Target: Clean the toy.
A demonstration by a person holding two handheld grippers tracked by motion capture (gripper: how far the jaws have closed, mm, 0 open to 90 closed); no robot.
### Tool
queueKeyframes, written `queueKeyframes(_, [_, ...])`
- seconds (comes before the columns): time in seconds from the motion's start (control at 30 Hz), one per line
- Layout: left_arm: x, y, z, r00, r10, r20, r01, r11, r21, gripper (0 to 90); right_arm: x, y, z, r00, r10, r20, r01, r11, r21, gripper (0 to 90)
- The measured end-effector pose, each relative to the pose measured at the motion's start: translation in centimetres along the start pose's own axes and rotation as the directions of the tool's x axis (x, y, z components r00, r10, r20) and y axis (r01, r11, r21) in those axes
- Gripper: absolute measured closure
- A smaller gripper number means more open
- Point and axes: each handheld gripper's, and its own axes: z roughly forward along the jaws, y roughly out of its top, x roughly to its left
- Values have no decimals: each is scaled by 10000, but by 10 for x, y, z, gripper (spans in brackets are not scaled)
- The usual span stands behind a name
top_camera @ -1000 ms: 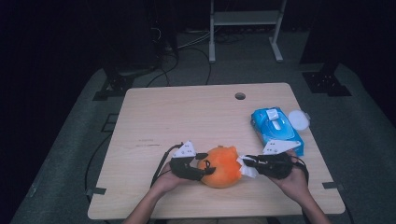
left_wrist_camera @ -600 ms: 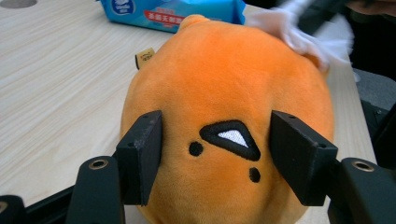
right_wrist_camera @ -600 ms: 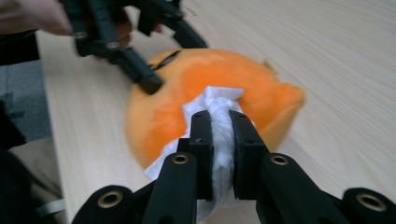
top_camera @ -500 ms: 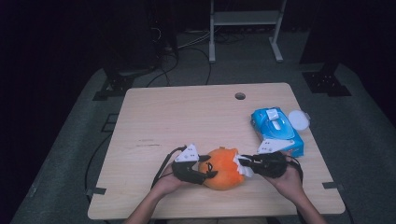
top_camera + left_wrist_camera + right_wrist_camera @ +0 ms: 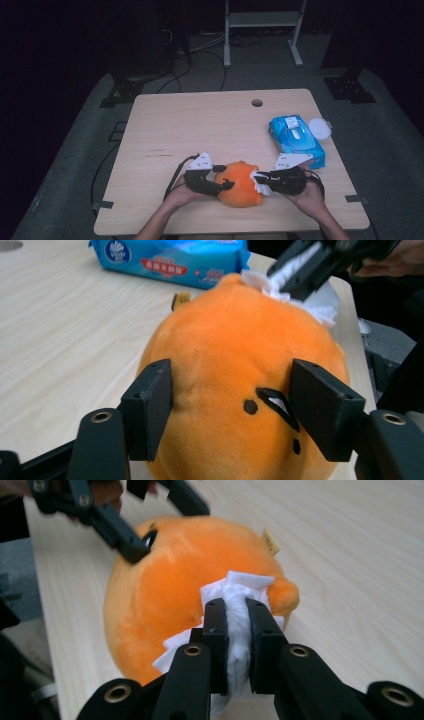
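Note:
A round orange plush toy (image 5: 240, 182) with a small stitched face lies near the table's front edge. My left gripper (image 5: 225, 177) holds it from the left. Its pads (image 5: 150, 405) press into the plush toy (image 5: 235, 365) on both sides of the face, and the jaws have just been opening a little with the toy between them. My right gripper (image 5: 257, 179) is shut on a crumpled white tissue (image 5: 240, 587). It holds the tissue against the right side of the plush toy (image 5: 170, 590). The right gripper (image 5: 300, 270) and the tissue (image 5: 280, 282) also appear beyond the toy.
A blue pack of wet wipes (image 5: 296, 140) lies at the table's right, with a white round lid (image 5: 320, 129) beside it. A cable hole (image 5: 257, 103) sits near the far edge of the wooden table (image 5: 200, 130). Dark floor, cables and a metal stand lie beyond.

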Motion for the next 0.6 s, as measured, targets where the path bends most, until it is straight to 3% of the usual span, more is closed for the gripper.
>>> queueKeyframes(0.07, [-1,0,-1,10000,77,-24,-77,9999,76,351,-1,1,0,10000,71,39,-71,9999,-90,801])
queueKeyframes(0.13, [-4,0,-2,9997,242,-67,-240,9994,240,352,-1,8,1,9995,324,-40,-326,9981,-515,801])
queueKeyframes(0.2, [-4,0,-3,9997,239,-68,-237,9994,271,353,0,12,3,9999,115,56,-112,9989,-453,801])
queueKeyframes(0.37, [-5,-1,-2,9996,267,26,-267,9994,216,358,-10,2,2,9982,599,32,-598,9977,-318,801])
queueKeyframes(0.47, [-8,1,-1,9987,507,-57,-505,9984,263,358,-18,-5,-1,9958,905,161,-902,9957,-202,799])
queueKeyframes(0.6, [-9,1,-1,9982,599,-59,-597,9977,329,360,-14,0,-4,9968,779,204,-770,9962,-406,800])
